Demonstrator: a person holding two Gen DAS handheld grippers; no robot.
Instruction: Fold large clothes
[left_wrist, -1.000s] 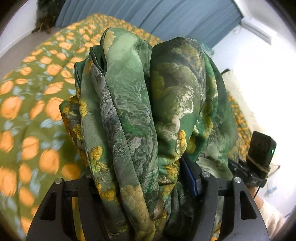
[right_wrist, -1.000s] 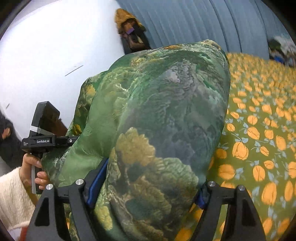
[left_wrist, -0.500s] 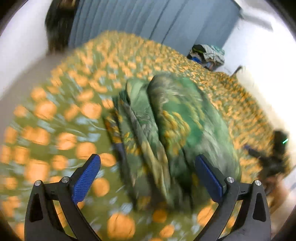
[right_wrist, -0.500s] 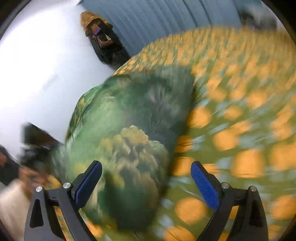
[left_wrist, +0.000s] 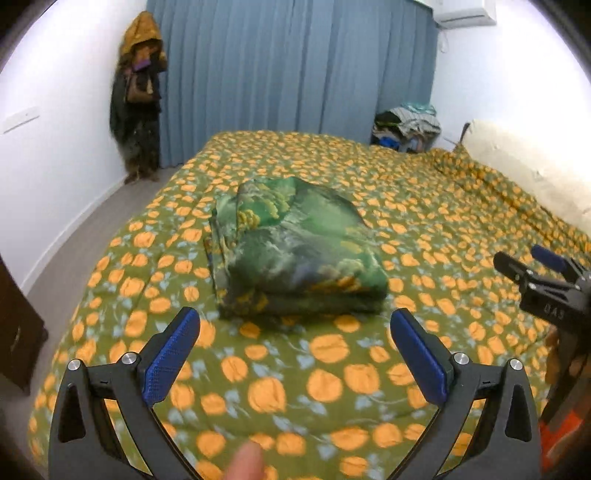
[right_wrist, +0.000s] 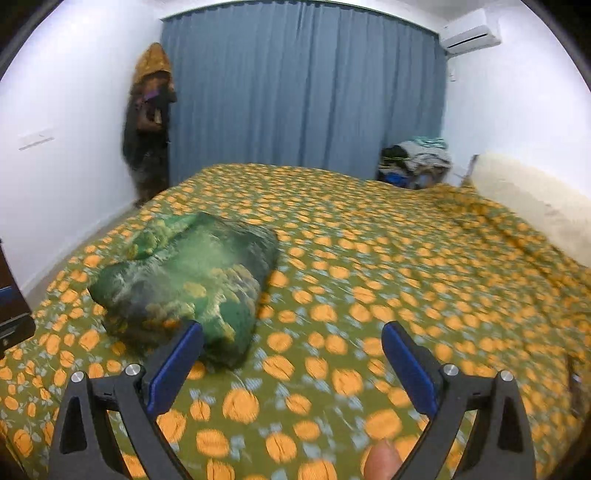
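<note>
Garment: green printed cloth, folded into a thick rectangular bundle, lying flat on the bedspread at centre frame in the left wrist view; same bundle at left of centre in the right wrist view.
Change, 1.0 s ago to now: then clamped in both tools and filling both frames; now released, set down, no tool touching it.
Change, 0.5 s ago to now: jaws already apart and bundle dropping away in heavy blur; now sharp and at rest, both cameras pulled back further.
Left gripper: fingers spread wide, nothing between them, bare bedspread in the gap; bundle just beyond the tips, apart from them.
Right gripper: fingers spread wide, empty; left blue pad overlaps the bundle's near corner in the frame, contact not judged, appears in front rather than on it.
Right gripper, seen from the left wrist view: at right edge of frame, well apart from the bundle, jaws parted.
Fold quality: edges roughly stacked, layered hems visible along the left side, top face slightly domed.
Background: blue curtain across upper frame; clothes pile at upper right.
Meaning for task: judged complete for this piece; likely next either a light press to flatten or a reach toward another item.
</note>
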